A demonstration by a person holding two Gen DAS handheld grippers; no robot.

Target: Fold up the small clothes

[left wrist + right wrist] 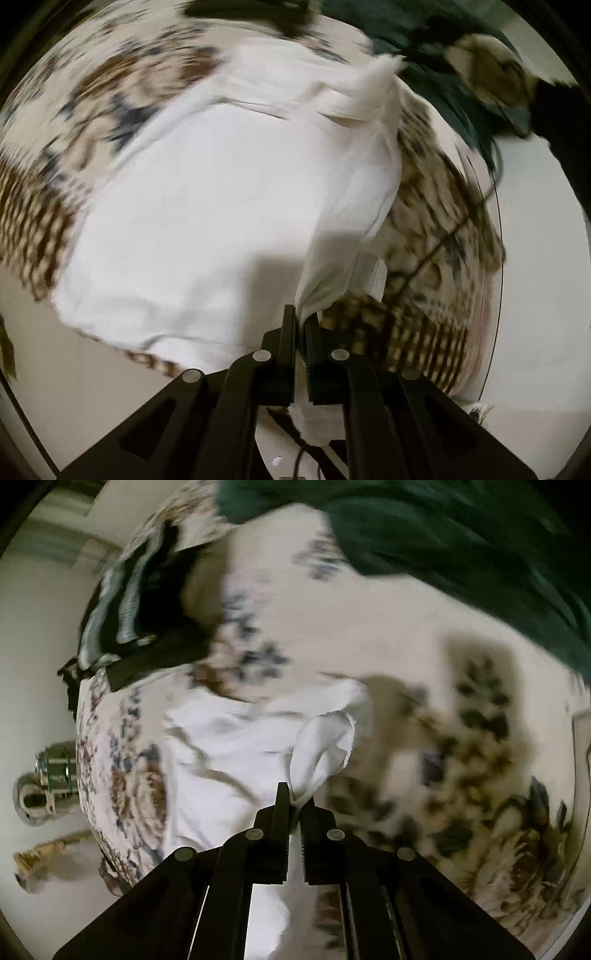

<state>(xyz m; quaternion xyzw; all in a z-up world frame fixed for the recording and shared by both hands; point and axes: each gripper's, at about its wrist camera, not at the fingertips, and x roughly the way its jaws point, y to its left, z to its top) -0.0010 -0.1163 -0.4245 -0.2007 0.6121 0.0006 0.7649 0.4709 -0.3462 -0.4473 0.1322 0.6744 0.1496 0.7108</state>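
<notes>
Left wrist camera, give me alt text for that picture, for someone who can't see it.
The left gripper is shut on a bunched edge of a white garment, which spreads across a floral patterned cloth below. A dark green fabric lies at the far upper right, and the whole picture is motion-blurred.

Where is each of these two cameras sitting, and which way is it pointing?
Left wrist view: rides on the left hand-held gripper, looking along its black fingers, shut on the white garment.
Right wrist view: rides on the right hand-held gripper, likewise pinching that white garment.
Shared: white garment, floral cloth beneath it, dark green fabric.
</notes>
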